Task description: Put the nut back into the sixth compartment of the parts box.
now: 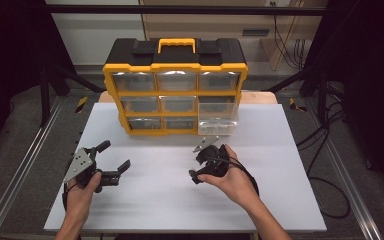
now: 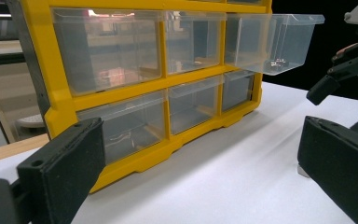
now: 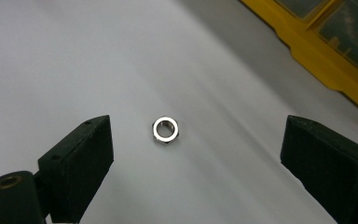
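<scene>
While the white tabletop (image 1: 290, 200) carries the yellow drawer cabinet (image 1: 175, 90) at its twelve o'clock edge, your work sits nearer you: one clear drawer (image 1: 217, 120) at the cabinet's lower right is pulled out, and your right gripper (image 1: 206, 161) hovers just in front of it, jaws released and spread wide. Your left gripper (image 1: 114, 156) waits at about eight o'clock on the board, also open and holding nothing. Smallest of all is the steel hex nut (image 3: 166, 130), lying flat on the tabletop between the right gripper's jaws but touching neither. It sits closer to one jaw, so I judge that closing now could push it sideways or tip it on edge and let it roll; a shallow approach could also skate the tips over it. Your right gripper view gives you the nut clearly, whereas the high view hides it under your hand; the left gripper view shows the drawer jutting out with something small glinting inside.
</scene>
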Action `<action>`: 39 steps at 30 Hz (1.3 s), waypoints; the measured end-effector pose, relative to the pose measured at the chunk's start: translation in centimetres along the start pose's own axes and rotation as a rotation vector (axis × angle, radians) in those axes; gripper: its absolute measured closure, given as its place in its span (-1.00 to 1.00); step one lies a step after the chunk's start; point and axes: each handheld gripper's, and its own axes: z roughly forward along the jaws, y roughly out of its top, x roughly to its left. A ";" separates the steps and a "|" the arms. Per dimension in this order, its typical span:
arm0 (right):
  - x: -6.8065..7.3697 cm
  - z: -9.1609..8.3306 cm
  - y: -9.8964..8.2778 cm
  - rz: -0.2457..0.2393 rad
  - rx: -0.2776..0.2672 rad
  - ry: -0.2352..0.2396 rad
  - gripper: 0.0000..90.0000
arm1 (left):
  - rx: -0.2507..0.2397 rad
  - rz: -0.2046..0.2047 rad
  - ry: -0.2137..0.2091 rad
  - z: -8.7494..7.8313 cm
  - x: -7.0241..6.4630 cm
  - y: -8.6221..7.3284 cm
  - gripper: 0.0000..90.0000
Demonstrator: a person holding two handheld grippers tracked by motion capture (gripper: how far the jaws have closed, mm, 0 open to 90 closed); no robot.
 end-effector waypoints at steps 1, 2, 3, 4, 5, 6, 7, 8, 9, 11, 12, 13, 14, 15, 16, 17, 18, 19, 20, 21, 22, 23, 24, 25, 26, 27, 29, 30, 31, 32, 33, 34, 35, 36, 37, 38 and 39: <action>0.0 0.0 0.1 -0.006 -0.001 -0.006 -0.79 | 0.001 0.001 0.000 0.0 0.0 0.0 -0.98; -0.1 0.1 0.1 -0.015 -0.008 0.000 -0.79 | 0.003 0.001 -0.001 0.0 0.0 0.0 -0.98; 0.0 0.2 0.2 -0.020 -0.010 -0.001 -0.79 | 0.004 0.001 -0.002 0.1 0.0 -0.1 -0.98; 0.1 0.2 0.3 -0.012 -0.004 -0.002 -0.79 | 0.005 0.002 -0.002 0.1 0.0 -0.1 -0.98; 0.2 0.3 0.3 -0.018 -0.002 0.002 -0.79 | 0.004 0.001 -0.003 0.1 0.0 -0.1 -0.98; 0.2 0.4 0.3 -0.024 0.010 0.007 -0.79 | 0.004 0.002 -0.004 0.1 0.0 -0.1 -0.98; 0.3 0.5 0.3 -0.027 0.008 0.008 -0.79 | 0.004 0.002 -0.005 0.1 -0.1 -0.1 -0.98; 0.4 0.7 0.4 -0.018 0.020 0.004 -0.79 | 0.005 0.002 -0.004 0.1 -0.1 -0.1 -0.98; 0.4 0.8 0.4 -0.020 0.024 0.006 -0.79 | 0.006 0.002 -0.003 0.1 -0.1 -0.1 -0.98; 0.4 1.0 0.5 -0.013 0.023 0.012 -0.79 | 0.005 0.002 -0.004 0.1 -0.1 -0.1 -0.98; 0.4 1.0 0.6 -0.023 0.027 0.008 -0.79 | 0.006 0.003 -0.004 0.1 -0.1 -0.1 -0.98; 0.5 1.1 0.7 -0.014 0.029 0.007 -0.79 | 0.006 0.002 -0.004 0.1 -0.1 -0.1 -0.98; 0.5 1.2 0.8 -0.020 0.033 0.008 -0.79 | 0.006 0.002 -0.004 0.1 -0.1 -0.1 -0.98; 0.5 1.3 0.8 -0.018 0.033 0.013 -0.79 | 0.006 0.001 -0.004 0.1 -0.1 -0.1 -0.98; 0.5 1.3 0.9 -0.018 0.036 0.011 -0.79 | 0.006 0.002 -0.004 0.1 -0.1 -0.1 -0.98; 0.5 1.4 1.0 -0.018 0.038 0.010 -0.79 | 0.006 0.002 -0.005 0.1 -0.1 -0.1 -0.98; 0.5 1.4 1.1 -0.018 0.042 0.013 -0.79 | 0.005 0.002 -0.005 0.1 -0.1 -0.1 -0.98; 0.5 1.5 1.1 -0.015 0.043 0.008 -0.79 | 0.005 0.001 -0.006 0.1 -0.1 0.0 -0.98; 0.5 1.5 1.1 -0.014 0.048 0.009 -0.79 | 0.004 0.000 -0.005 0.1 -0.1 -0.1 -0.98; 0.4 1.6 1.1 -0.018 0.047 0.009 -0.80 | 0.004 -0.002 -0.005 0.1 -0.1 -0.1 -0.98; 0.4 1.7 1.1 -0.011 0.055 0.005 -0.80 | 0.003 -0.002 -0.005 0.1 -0.1 0.0 -0.98; 0.3 1.7 1.0 -0.018 0.065 -0.002 -0.80 | 0.001 -0.001 -0.006 0.1 -0.1 0.0 -0.98; 0.3 1.9 1.0 -0.013 0.056 0.006 -0.80 | 0.001 -0.001 -0.006 0.1 -0.1 0.0 -0.98; 0.3 2.0 1.0 -0.001 0.065 0.006 -0.80 | 0.002 0.000 -0.007 0.1 -0.1 0.0 -0.98; 0.3 2.1 1.0 0.002 0.075 0.003 -0.80 | 0.004 0.000 -0.007 0.1 -0.1 -0.1 -0.98; 0.2 2.2 0.9 -0.003 0.078 0.003 -0.80 | 0.006 0.000 -0.007 0.2 -0.1 -0.1 -0.98; 0.2 2.4 0.9 -0.006 0.078 0.013 -0.80 | 0.006 0.002 -0.008 0.1 -0.1 0.0 -0.98; 0.3 2.5 0.9 -0.003 0.081 0.013 -0.80 | 0.003 0.000 -0.008 0.1 -0.1 0.0 -0.98; 0.3 2.6 0.9 -0.007 0.082 0.016 -0.80 | 0.004 0.001 -0.007 0.1 -0.1 0.0 -0.98; 0.4 2.6 0.9 -0.010 0.082 0.016 -0.81 | 0.005 0.001 -0.006 0.1 -0.1 0.0 -0.98; 0.4 2.7 0.9 -0.014 0.085 0.016 -0.81 | 0.004 0.001 -0.006 0.1 -0.1 0.0 -0.98; 0.5 2.8 0.9 -0.010 0.090 0.016 -0.81 | 0.004 0.001 -0.006 0.1 -0.1 0.0 -0.98; 0.5 2.8 0.9 -0.007 0.091 0.019 -0.81 | 0.004 0.001 -0.006 0.1 -0.1 0.0 -0.98; 0.6 2.9 1.0 -0.010 0.096 0.014 -0.81 | 0.004 0.000 -0.007 0.1 -0.1 0.0 -0.98; 0.6 2.9 0.9 -0.018 0.090 0.018 -0.81 | 0.005 0.002 -0.008 0.1 -0.2 0.0 -0.98; 0.6 3.0 0.9 -0.031 0.090 0.017 -0.82 | 0.005 0.002 -0.008 0.1 -0.2 0.0 -0.98; 0.6 3.0 1.0 -0.028 0.094 0.018 -0.83 | 0.006 0.001 -0.009 0.1 -0.2 0.0 -0.98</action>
